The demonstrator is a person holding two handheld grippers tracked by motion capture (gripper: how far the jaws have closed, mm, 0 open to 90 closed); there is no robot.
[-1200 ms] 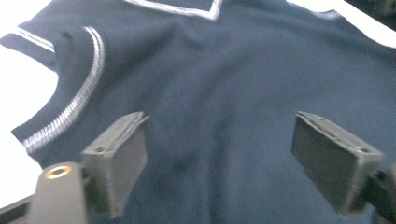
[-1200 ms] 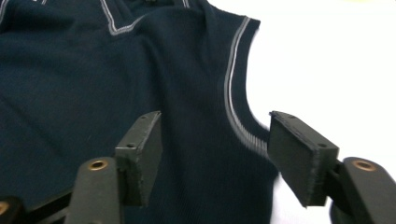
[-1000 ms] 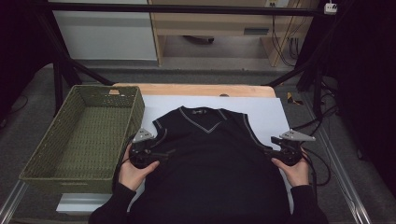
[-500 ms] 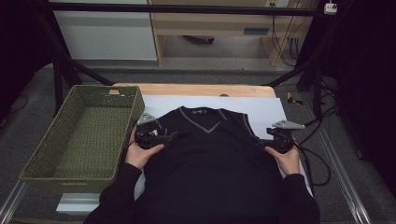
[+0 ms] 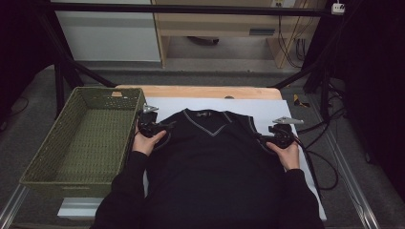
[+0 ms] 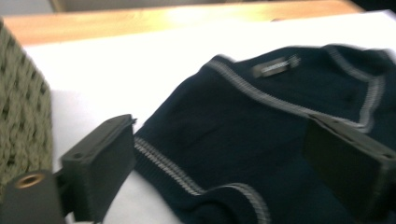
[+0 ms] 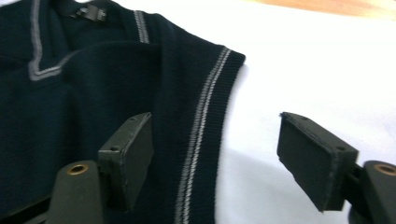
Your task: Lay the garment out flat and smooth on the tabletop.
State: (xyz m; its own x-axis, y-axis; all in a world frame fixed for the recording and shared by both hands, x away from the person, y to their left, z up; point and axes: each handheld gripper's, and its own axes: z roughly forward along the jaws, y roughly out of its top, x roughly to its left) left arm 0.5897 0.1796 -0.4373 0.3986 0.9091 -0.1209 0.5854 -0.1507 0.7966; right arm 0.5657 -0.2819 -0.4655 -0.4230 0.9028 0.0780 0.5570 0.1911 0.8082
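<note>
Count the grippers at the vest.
2: left gripper open at the vest's left armhole beside the basket; right gripper open at the right armhole.

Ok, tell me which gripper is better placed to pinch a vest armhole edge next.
Right, probably. The right gripper has open fingers straddling the vest armhole trim. The left gripper straddles its trim less squarely, near the basket.

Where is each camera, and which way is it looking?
High view: above the person's side, facing forward and down on the vest, basket and table; forearms, hands and both grippers show.
Left gripper view: rides the left gripper, facing the vest's shoulder; its open fingers show.
Right gripper view: rides the right gripper, facing the armhole edge; open fingers show.
All share the vest.
</note>
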